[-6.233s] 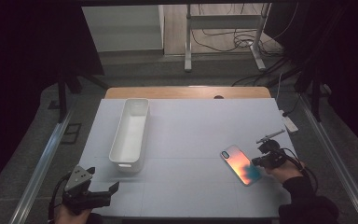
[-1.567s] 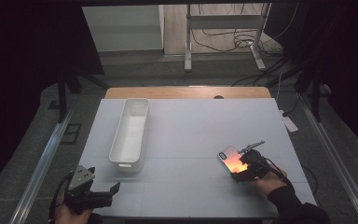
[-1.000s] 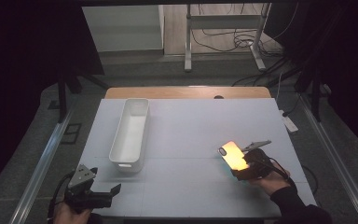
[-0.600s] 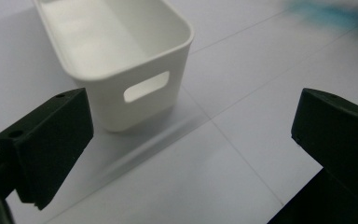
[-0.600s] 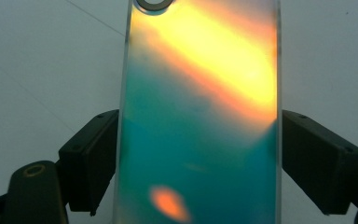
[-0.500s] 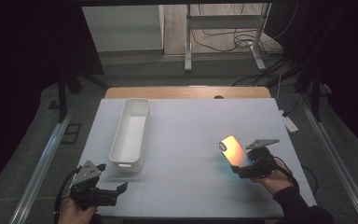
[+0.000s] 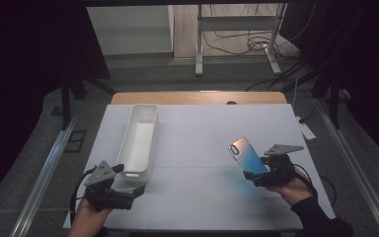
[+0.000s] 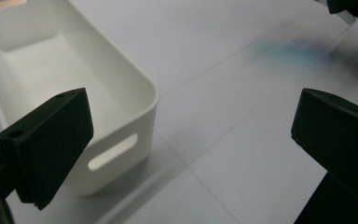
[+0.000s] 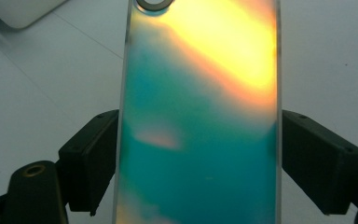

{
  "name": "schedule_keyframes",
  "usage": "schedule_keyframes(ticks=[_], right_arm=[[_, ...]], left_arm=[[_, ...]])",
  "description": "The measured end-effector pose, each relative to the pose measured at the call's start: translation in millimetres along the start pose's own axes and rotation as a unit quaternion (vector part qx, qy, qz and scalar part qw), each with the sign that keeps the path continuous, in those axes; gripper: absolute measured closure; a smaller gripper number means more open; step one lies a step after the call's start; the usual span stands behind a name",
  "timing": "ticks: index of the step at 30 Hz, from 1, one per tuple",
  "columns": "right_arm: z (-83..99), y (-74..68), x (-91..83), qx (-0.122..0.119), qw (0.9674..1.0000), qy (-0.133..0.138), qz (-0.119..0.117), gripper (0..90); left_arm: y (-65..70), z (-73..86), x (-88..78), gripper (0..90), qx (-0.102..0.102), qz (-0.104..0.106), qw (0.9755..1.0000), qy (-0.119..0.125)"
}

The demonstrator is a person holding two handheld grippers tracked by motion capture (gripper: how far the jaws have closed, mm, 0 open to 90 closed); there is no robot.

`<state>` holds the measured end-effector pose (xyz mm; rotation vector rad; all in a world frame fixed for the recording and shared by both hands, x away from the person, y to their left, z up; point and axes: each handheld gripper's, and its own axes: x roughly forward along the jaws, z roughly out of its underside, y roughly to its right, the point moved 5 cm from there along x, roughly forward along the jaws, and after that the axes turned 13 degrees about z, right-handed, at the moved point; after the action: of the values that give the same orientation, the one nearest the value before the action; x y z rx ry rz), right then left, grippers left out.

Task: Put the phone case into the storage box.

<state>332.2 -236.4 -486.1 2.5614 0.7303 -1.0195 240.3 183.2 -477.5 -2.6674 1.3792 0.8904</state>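
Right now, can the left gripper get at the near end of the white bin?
Probably yes. The left gripper sits just short of the white bin with its jaws wide open and nothing between them. The phone is clamped in the right gripper, well off to the side.

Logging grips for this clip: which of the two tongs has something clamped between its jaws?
The right tongs, clamped across the iridescent phone; the left tongs gape open near the white bin.

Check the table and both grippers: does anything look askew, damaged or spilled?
Nothing stands out. The right gripper holds the iridescent phone case by its edges above the table; the white bin sits upright, and the left gripper is open.
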Motion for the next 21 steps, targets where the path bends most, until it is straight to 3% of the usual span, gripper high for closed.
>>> schedule_keyframes(ticks=[10, 21], right_arm=[[-9.8, -6.0, -8.5, 0.005, 0.9992, 0.032, -0.024, 16.8], [-17.1, -12.7, -15.2, -0.001, 0.9977, 0.055, -0.039, 16.8]], left_arm=[[2.8, -20.0, 15.2, 0.0, 0.004, 0.032, 0.9994, 0.014], [9.5, -39.2, 33.7, 0.0, 0.019, 0.094, 0.995, 0.027]])
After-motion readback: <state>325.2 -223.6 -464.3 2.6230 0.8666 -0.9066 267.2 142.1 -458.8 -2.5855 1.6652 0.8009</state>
